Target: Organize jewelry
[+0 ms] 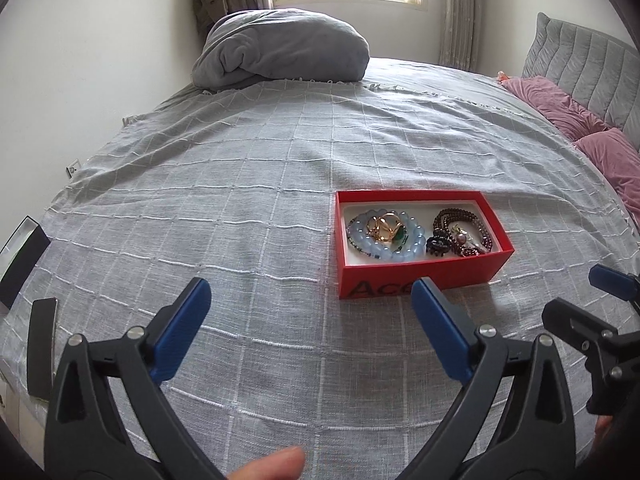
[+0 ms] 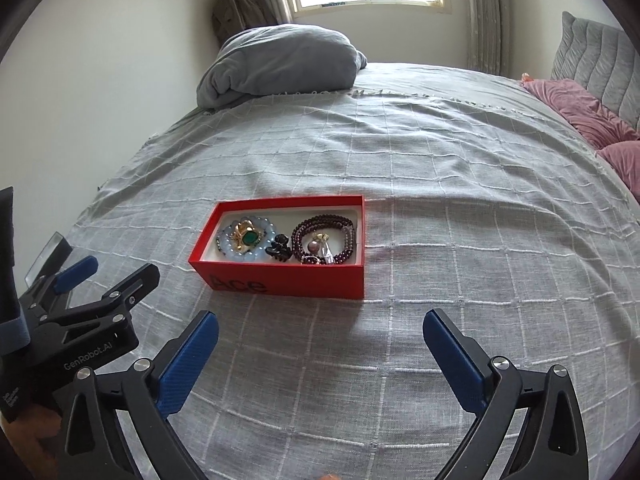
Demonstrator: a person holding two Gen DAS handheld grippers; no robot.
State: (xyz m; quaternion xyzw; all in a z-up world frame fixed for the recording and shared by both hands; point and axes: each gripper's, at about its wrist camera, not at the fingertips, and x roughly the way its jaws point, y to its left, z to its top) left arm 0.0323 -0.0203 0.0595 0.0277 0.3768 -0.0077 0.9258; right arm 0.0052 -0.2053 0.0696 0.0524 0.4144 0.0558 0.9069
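An open red box lies on the grey checked bedspread. In its left half sit a pale blue bead bracelet and gold pieces with a green stone. Its right half holds a dark red bead bracelet, with a black hair claw beside it. My left gripper hangs open near the box's front left corner, holding nothing. My right gripper is open and empty just in front of the box.
A folded grey duvet lies at the far side of the bed. Pink pillows rest against the grey headboard on the right. A black box and a dark flat piece sit at the bed's left edge.
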